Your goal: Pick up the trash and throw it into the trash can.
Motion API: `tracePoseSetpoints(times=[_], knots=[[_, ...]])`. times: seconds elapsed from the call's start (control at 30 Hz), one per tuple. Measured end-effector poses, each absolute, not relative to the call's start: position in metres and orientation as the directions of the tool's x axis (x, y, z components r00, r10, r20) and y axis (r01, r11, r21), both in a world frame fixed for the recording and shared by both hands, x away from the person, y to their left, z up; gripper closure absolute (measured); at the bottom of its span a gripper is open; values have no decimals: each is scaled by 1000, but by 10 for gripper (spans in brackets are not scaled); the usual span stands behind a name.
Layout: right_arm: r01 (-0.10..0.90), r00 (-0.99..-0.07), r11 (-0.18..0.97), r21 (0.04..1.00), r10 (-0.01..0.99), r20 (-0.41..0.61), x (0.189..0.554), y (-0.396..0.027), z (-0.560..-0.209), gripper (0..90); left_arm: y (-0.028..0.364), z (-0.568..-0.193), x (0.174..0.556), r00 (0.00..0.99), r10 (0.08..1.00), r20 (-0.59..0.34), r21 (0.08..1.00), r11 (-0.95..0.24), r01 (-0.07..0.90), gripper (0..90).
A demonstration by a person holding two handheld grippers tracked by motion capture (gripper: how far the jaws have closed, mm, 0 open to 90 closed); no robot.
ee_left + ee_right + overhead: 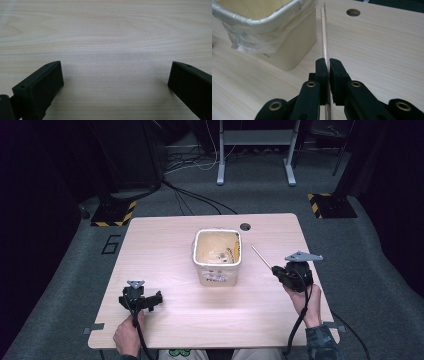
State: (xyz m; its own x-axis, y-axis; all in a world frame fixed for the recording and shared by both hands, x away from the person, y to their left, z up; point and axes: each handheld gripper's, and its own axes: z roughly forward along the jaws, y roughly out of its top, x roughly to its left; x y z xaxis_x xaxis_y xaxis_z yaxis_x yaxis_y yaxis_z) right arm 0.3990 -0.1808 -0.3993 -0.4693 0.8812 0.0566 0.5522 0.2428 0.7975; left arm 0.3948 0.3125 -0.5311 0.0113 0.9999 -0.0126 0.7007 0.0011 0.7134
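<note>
**Skewer pinched in my right tongs beside the bin**

My right tongs (328,65) are clenched on a thin wooden skewer (325,32), the two black jaws pressed flat against it from either side. Along those jaws, the stick runs straight out towards 12 o'clock, its tip ending near the top edge, with a short piece showing below the pads as well. From the high view the right tongs (274,270) sit at about 3 o'clock of the surface (165,245), and the skewer (261,256) slants away from them towards 10 o'clock, its far end close to the bin but not touching it.

The cream bin (217,257), lined with a clear plastic bag, stands near the middle of the surface; in the right gripper view the bin (287,35) is at 10 o'clock, just beside the skewer. A round cable hole (353,12) lies at 1 o'clock.

My left tongs (115,82) are released, jaws wide apart over bare wood with nothing between them. From above, the left tongs (159,299) rest at about 8 o'clock, well apart from the bin
</note>
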Motion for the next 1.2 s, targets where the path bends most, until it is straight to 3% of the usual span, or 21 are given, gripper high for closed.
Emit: tracePoseSetpoints(times=[1.2], knots=[[481, -511, 280, 830, 860, 6, 413, -167, -354, 857, 312, -531, 395, 11, 1000, -12, 714, 1, 700, 0]])
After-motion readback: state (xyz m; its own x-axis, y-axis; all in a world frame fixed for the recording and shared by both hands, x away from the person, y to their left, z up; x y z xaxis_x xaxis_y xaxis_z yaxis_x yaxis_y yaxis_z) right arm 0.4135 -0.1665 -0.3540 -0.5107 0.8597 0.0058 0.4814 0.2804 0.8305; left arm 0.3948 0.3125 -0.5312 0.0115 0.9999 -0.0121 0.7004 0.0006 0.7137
